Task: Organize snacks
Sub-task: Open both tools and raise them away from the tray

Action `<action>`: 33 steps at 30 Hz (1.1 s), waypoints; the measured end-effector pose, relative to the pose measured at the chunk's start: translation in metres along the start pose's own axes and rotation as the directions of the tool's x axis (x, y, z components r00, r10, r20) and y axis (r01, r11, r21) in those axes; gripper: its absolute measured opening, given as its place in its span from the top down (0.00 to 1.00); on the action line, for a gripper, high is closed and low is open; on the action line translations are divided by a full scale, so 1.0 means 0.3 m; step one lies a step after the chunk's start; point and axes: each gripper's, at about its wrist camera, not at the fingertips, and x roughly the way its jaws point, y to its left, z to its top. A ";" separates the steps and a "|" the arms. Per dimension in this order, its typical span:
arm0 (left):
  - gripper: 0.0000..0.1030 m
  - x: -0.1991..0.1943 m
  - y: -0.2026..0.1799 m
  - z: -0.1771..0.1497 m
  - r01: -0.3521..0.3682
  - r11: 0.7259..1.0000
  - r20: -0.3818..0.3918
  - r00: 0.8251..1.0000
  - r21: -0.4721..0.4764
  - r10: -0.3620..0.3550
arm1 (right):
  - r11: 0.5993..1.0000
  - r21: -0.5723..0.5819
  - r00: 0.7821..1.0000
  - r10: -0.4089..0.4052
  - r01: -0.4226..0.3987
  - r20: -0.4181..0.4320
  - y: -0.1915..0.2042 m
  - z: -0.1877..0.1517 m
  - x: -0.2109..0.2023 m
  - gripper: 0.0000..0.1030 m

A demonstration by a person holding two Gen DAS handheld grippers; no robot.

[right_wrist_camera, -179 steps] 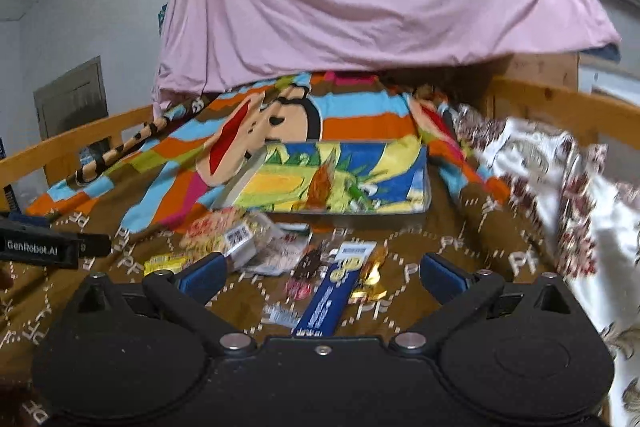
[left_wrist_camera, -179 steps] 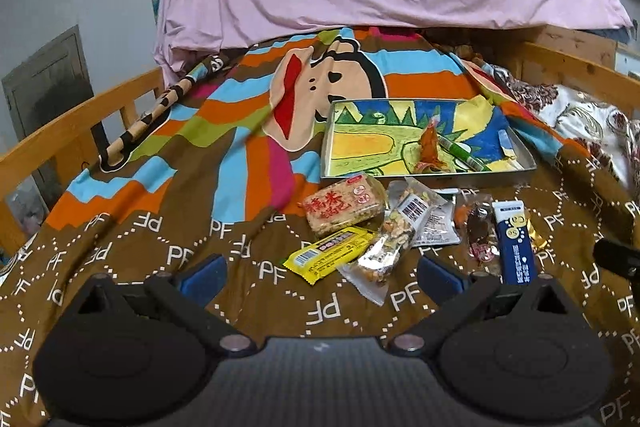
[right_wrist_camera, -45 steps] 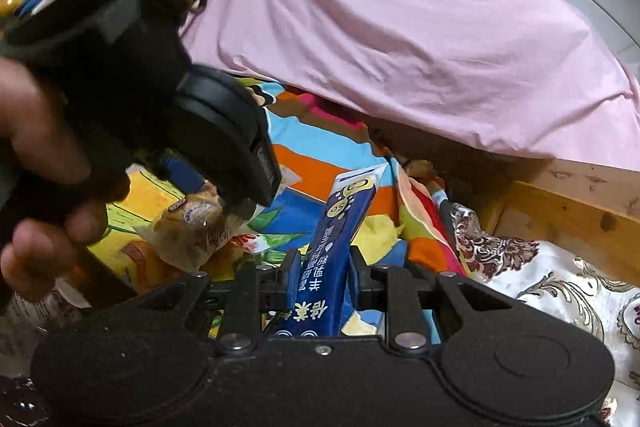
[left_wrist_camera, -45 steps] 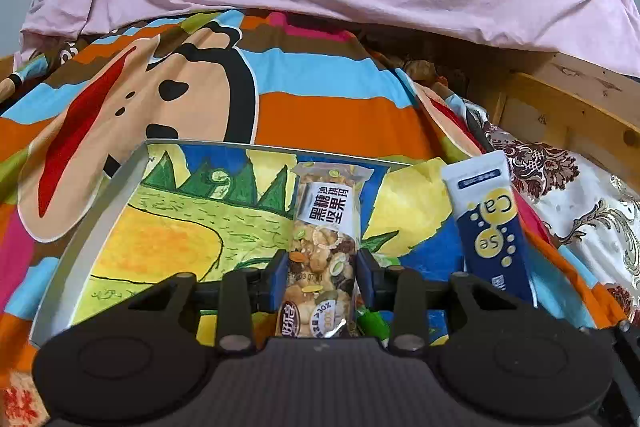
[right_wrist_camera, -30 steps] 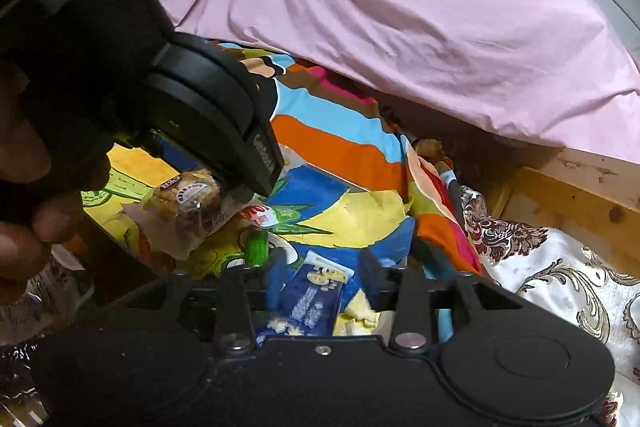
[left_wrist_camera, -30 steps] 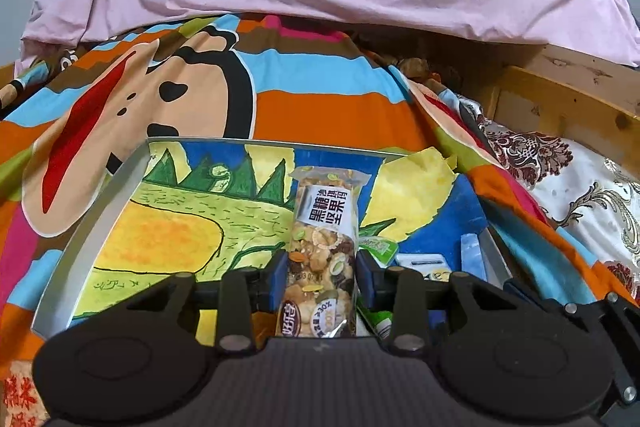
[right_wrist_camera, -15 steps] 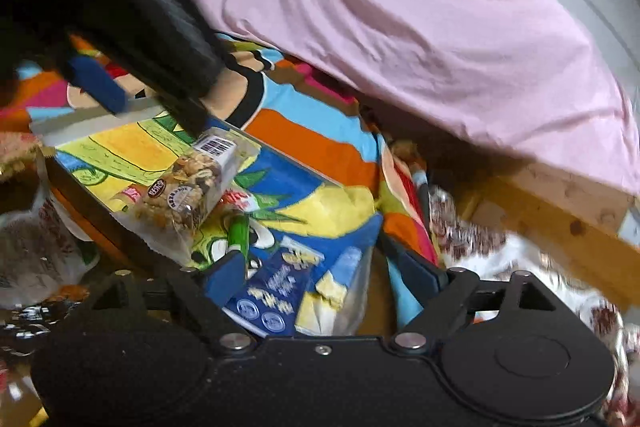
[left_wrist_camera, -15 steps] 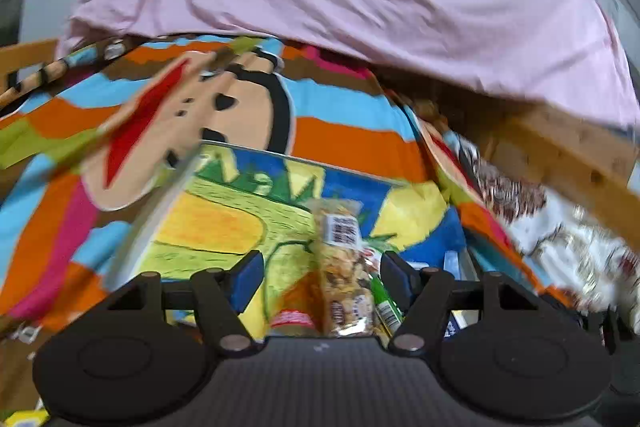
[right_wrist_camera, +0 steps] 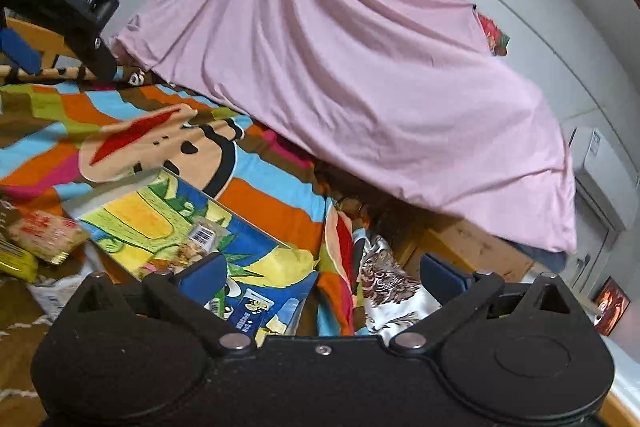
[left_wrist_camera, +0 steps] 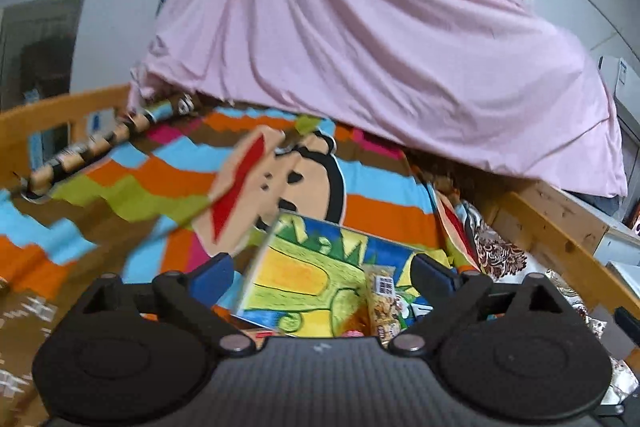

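Nut bar (left_wrist_camera: 383, 301) | flat in tray (left_wrist_camera: 256, 269) | long axis away from cam

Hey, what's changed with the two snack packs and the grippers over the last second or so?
Both were let go. The nut bar now lies in the tray, released by the left gripper, its jaws opening. The blue packet lies in the tray too, dropped by the right gripper, also opening. The tray stayed put.

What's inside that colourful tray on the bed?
In the tray lie a nut mix packet and a blue packet. The right gripper's body hides the tray's near part.
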 end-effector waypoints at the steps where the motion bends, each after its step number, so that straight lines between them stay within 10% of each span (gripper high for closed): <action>1: 0.04 -0.036 0.010 0.016 0.001 1.000 0.003 1.000 0.003 -0.001 | 1.000 -0.006 1.000 0.000 0.000 0.004 -0.006 0.015 -0.041 0.01; 19: 0.00 -0.712 0.059 0.155 0.053 0.974 0.106 0.991 0.219 -0.078 | 0.965 0.262 0.999 0.031 -0.019 -0.042 -0.149 0.475 -0.725 0.01; 33: 0.00 -0.796 0.226 0.183 -0.008 0.988 0.105 0.994 0.157 -0.009 | 0.959 0.260 0.990 0.132 -0.113 -0.058 -0.084 0.647 -0.762 0.01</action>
